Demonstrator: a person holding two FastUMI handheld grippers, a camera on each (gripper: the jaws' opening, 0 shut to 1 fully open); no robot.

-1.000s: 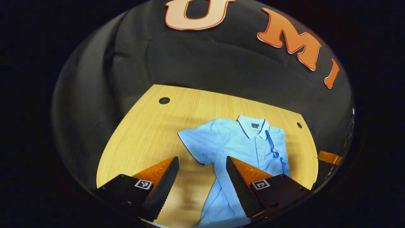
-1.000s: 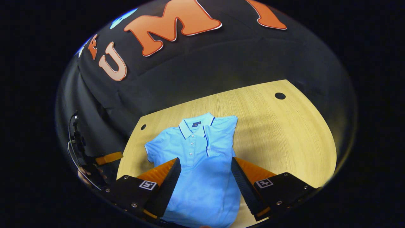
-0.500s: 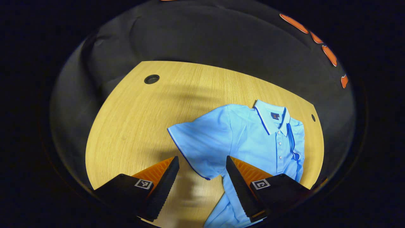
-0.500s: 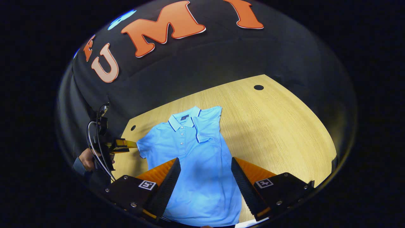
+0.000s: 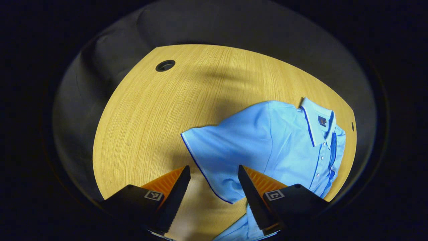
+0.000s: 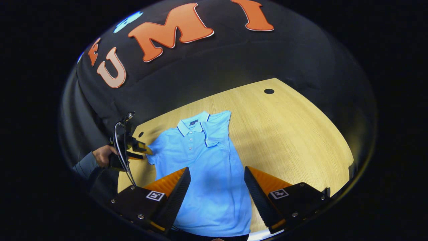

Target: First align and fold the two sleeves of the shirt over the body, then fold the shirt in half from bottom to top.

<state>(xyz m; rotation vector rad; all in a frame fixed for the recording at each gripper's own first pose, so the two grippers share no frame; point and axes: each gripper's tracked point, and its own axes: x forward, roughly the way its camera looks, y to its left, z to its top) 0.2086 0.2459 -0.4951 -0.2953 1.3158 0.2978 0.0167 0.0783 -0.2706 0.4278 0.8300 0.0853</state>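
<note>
A light blue polo shirt (image 6: 204,174) lies flat on the wooden table (image 6: 294,127), collar toward the far edge. One sleeve (image 6: 216,132) is folded over the body. The other sleeve (image 5: 217,150) lies spread out to the side. My left gripper (image 5: 211,197) is open just above that spread sleeve, whose dark-trimmed hem runs between the fingers. In the right gripper view the left gripper (image 6: 146,151) sits at the sleeve's edge, held by a hand (image 6: 102,154). My right gripper (image 6: 215,197) hangs open over the shirt's lower body, holding nothing.
The table has round cable holes (image 5: 165,65) (image 6: 269,91) near its far corners. Bare wood (image 5: 150,110) stretches beside the spread sleeve. Black cloth walls close in behind the table. A cable (image 6: 120,150) loops from the left gripper.
My left gripper has moved in and down toward the spread sleeve, which now reaches between its fingers. The right gripper has drawn back a little; both stay open.
</note>
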